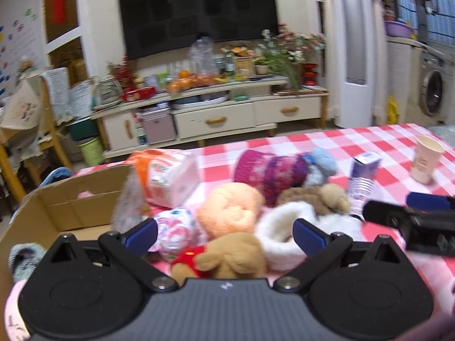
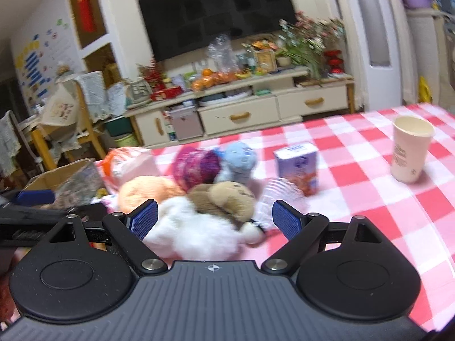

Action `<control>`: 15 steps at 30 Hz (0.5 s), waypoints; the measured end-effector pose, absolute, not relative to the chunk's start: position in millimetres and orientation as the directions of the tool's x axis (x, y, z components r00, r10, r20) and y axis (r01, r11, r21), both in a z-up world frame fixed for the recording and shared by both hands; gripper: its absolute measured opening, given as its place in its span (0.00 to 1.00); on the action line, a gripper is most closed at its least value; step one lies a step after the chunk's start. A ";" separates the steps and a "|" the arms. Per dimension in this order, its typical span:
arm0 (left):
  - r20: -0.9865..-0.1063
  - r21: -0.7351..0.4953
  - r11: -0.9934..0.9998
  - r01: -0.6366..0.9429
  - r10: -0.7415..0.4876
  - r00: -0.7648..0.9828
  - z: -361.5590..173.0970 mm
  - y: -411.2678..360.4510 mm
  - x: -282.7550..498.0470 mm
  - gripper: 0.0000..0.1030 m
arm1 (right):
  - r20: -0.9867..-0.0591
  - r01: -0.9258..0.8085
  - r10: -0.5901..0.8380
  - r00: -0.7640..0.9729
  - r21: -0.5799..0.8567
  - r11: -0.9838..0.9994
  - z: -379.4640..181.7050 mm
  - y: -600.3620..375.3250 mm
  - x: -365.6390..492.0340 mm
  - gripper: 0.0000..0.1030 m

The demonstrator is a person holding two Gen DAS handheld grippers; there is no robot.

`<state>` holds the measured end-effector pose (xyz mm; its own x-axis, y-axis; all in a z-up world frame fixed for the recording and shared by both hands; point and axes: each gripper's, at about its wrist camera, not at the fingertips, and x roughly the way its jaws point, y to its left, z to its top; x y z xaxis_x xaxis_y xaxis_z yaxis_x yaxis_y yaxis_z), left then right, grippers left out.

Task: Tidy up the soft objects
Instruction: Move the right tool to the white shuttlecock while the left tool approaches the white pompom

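Observation:
A pile of soft things lies on the red-checked tablecloth (image 1: 369,142): an orange fluffy roll (image 1: 230,210), a brown bear in a red shirt (image 1: 224,258), a white fluffy item (image 1: 281,233), a brown plush (image 1: 315,199), a purple knitted hat (image 1: 270,173) and a light-blue plush (image 1: 322,162). My left gripper (image 1: 224,234) is open and empty just above the bear. My right gripper (image 2: 214,220) is open and empty over the white fluffy item (image 2: 193,233) and the brown plush (image 2: 224,199).
An open cardboard box (image 1: 71,201) stands at the left with a grey-green soft item (image 1: 24,258) inside. A tissue pack (image 1: 167,176), a purple carton (image 2: 298,167), a crumpled clear cup (image 2: 280,196) and a paper cup (image 2: 409,147) are on the table.

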<state>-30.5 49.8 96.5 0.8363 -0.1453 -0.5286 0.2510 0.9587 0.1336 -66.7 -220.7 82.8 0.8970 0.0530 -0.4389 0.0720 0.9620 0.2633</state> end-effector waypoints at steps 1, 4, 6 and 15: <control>-0.528 0.133 0.954 0.270 -0.162 0.833 95.2 45.9 -31.6 0.98 | -0.446 0.091 0.041 0.894 0.272 0.958 81.6 -224.6 -65.3 1.00; -0.533 0.126 0.937 0.325 -0.212 0.819 90.8 34.4 -34.3 0.98 | -0.467 0.144 0.004 0.884 0.282 0.948 77.5 -237.9 -58.4 1.00; -0.537 0.120 0.930 0.348 -0.234 0.810 86.8 28.3 -34.4 0.98 | -0.487 0.174 -0.014 0.873 0.286 0.942 74.0 -245.0 -53.5 1.00; -0.578 0.081 0.906 0.415 -0.297 0.760 68.6 0.6 -31.3 0.97 | -0.511 0.223 -0.023 0.859 0.333 0.916 65.4 -266.0 -29.0 1.00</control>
<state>-31.3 0.6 68.6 0.7601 -0.2967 -0.5781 0.4150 0.9062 0.0806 -29.0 -266.0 65.4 0.8592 -0.0233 -0.5111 0.2228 0.9164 0.3327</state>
